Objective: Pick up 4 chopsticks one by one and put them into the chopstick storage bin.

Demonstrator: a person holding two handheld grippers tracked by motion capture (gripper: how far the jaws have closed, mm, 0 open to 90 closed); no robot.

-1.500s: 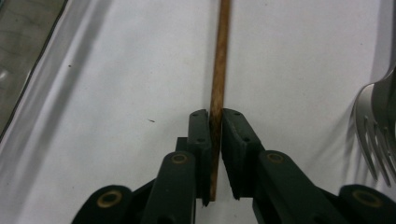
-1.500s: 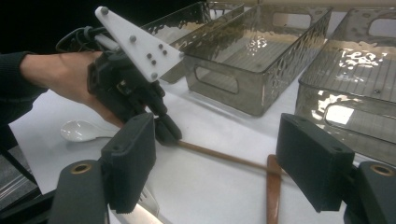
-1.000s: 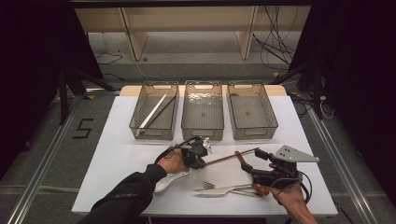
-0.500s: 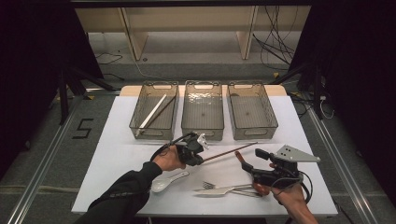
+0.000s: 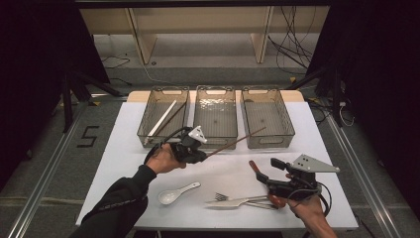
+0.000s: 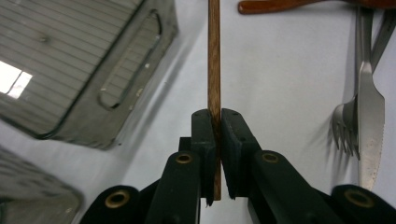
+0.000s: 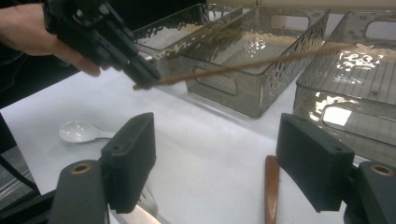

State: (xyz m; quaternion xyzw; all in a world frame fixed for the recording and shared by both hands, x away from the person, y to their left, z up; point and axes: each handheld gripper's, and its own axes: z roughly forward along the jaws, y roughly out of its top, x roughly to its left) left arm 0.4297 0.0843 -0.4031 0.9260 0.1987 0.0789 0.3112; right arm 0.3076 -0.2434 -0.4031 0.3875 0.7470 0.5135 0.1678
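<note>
My left gripper (image 5: 202, 156) is shut on one end of a brown wooden chopstick (image 5: 235, 142) and holds it above the white table. The stick slants up and to the right, with its far tip over the near rim of the right basket (image 5: 268, 144). The left gripper view has the chopstick (image 6: 214, 56) pinched between both black pads (image 6: 204, 128). My right gripper (image 5: 265, 179) rests low at the front right. Its jaws stand wide apart in the right gripper view, with nothing between them and a brown wooden handle (image 7: 272, 186) lying on the table below.
Three clear grey baskets line the far side. The left basket (image 5: 163, 90) holds a white and a dark chopstick; the middle basket (image 5: 215, 90) looks bare. A white spoon (image 5: 176, 194), a fork and a knife (image 5: 237, 201) lie near the front edge.
The left gripper has lifted the chopstick off the table and carried it up toward the baskets. The right gripper has stayed where it was.
</note>
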